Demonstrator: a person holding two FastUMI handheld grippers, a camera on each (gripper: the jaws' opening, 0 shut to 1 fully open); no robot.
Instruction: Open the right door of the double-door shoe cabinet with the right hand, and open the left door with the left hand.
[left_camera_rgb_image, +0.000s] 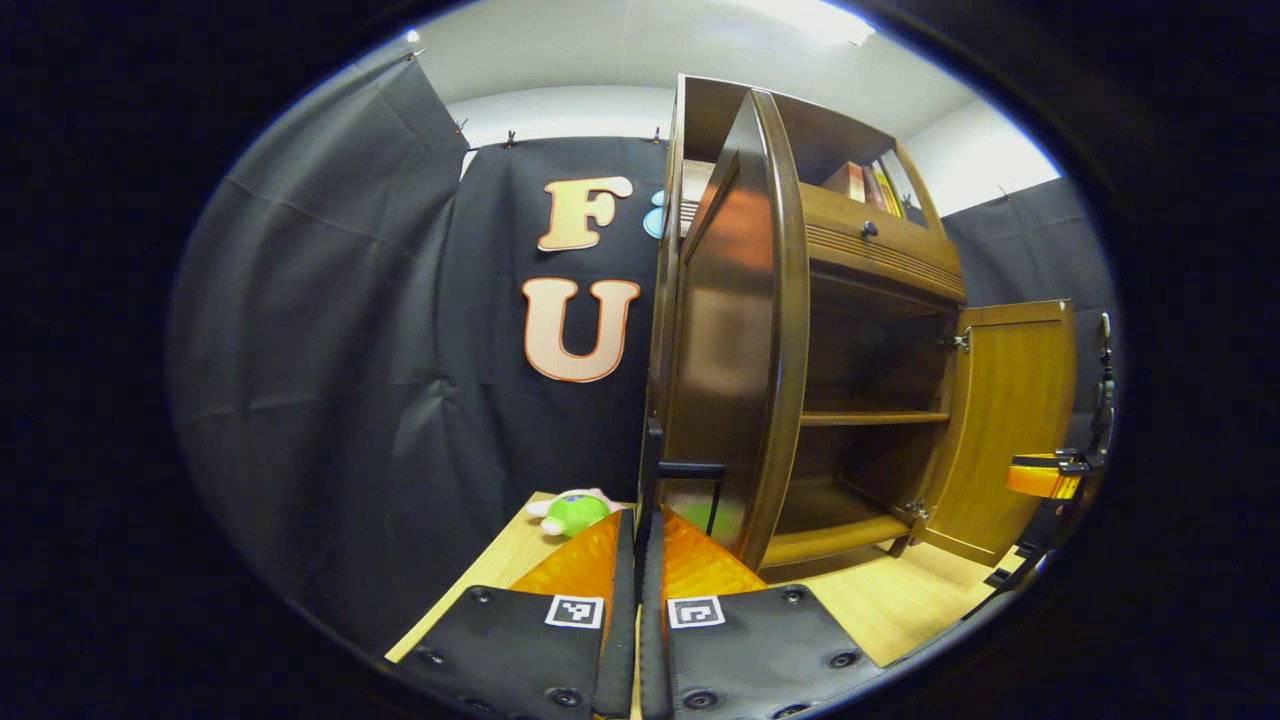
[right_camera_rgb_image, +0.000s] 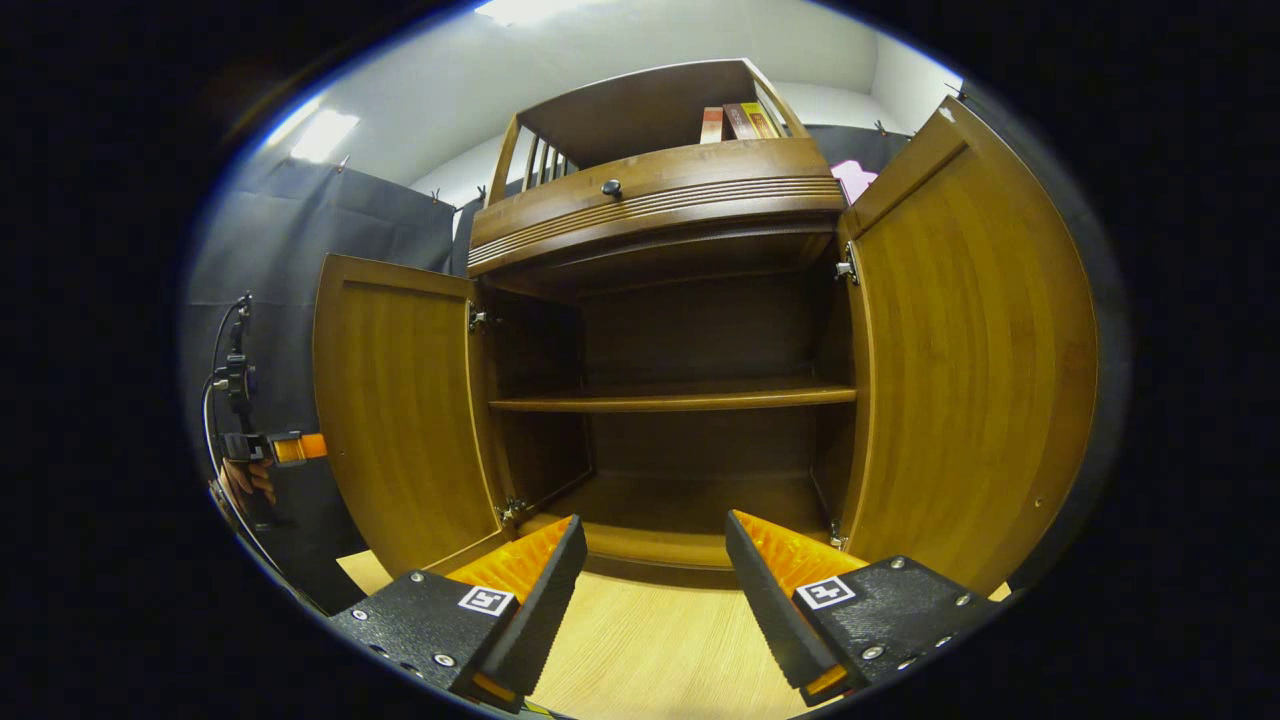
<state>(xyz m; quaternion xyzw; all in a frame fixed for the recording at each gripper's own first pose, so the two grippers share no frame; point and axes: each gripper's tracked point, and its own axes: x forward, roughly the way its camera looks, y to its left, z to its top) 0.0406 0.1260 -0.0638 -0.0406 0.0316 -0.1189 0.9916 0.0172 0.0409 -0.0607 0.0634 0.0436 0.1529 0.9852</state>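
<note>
Now both doors of the shoe cabinet (right_camera_rgb_image: 660, 330) stand open, so by my reading the job is all but done. From the right gripper view, the left door (right_camera_rgb_image: 400, 410) is swung well out on one side and the right door (right_camera_rgb_image: 975, 350) on the other, with the bare middle shelf (right_camera_rgb_image: 670, 400) between them. The right gripper (right_camera_rgb_image: 655, 590) hangs with its fingers spread wide and holding nothing, just in front of the cabinet's bottom edge, above the pale wooden counter (right_camera_rgb_image: 650, 650).

Over in the left gripper view, the left gripper (left_camera_rgb_image: 637, 560) has its fingers drawn narrow, nearly closed, right against the thin front edge of the left door (left_camera_rgb_image: 745, 330). A dark handle bar (left_camera_rgb_image: 690, 470) sits just ahead of the fingertips; whether the fingers are pinching it I cannot tell.

These doors look stiff, solid and glossy, so likely slippery on the flat face; they should swing easily on their hinges (right_camera_rgb_image: 846, 270). The handle or the free edge is the place to take hold, I'd say.

Around it: a green soft toy (left_camera_rgb_image: 575, 512) lies on the counter beside the cabinet, books (right_camera_rgb_image: 740, 122) stand on the top shelf, and a knobbed drawer (right_camera_rgb_image: 611, 187) sits above the opening. Nothing appears to block either door's swing
</note>
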